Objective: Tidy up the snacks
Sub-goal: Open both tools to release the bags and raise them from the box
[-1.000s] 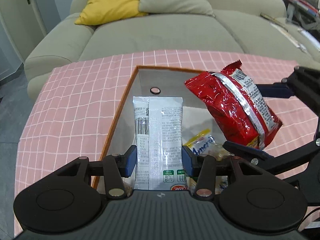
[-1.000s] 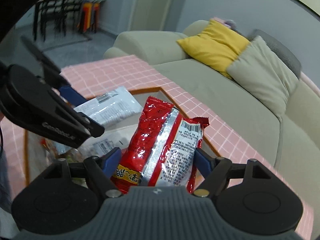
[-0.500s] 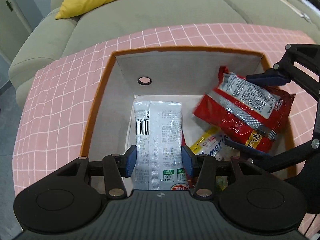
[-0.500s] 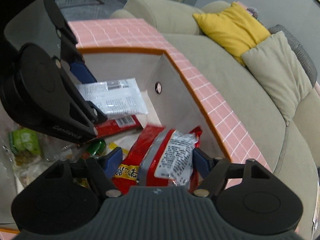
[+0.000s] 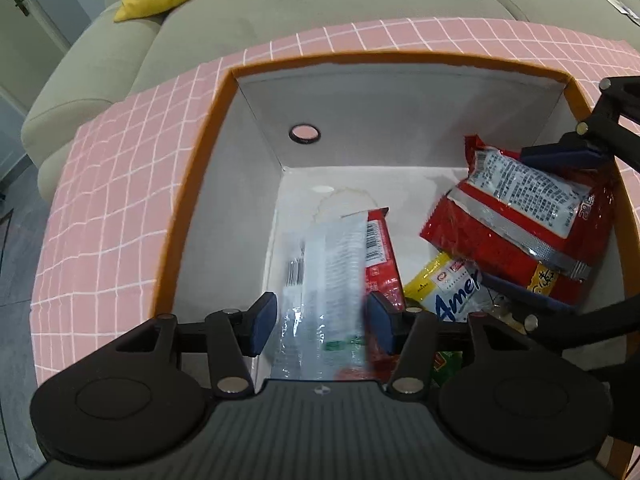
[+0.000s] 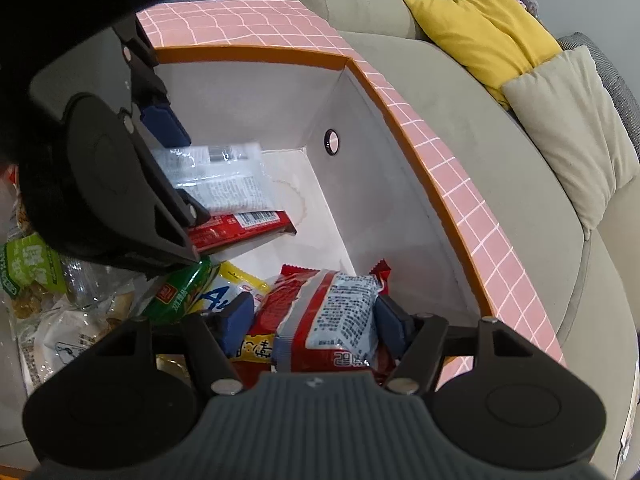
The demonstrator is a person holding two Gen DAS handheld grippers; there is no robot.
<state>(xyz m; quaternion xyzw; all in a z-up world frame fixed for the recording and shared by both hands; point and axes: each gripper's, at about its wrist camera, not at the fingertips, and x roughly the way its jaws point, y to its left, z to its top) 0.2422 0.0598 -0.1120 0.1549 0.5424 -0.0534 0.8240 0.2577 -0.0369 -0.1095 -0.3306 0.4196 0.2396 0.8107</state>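
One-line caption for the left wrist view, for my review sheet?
Left gripper, jaws just opened, releases a clear-and-white snack packet into the orange-rimmed box; right gripper holds a red packet beside it.

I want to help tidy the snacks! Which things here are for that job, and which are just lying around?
For the job:
- white plastic snack packet
- red foil noodle packet
- orange-rimmed white storage box
- yellow snack bag

Just there:
- yellow square cushion
- beige fabric sofa
- pink checked tablecloth

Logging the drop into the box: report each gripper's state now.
Left gripper: open, jaws just opened, silver packet loose between them.
Right gripper: shut on red packet, jaws just closed further.
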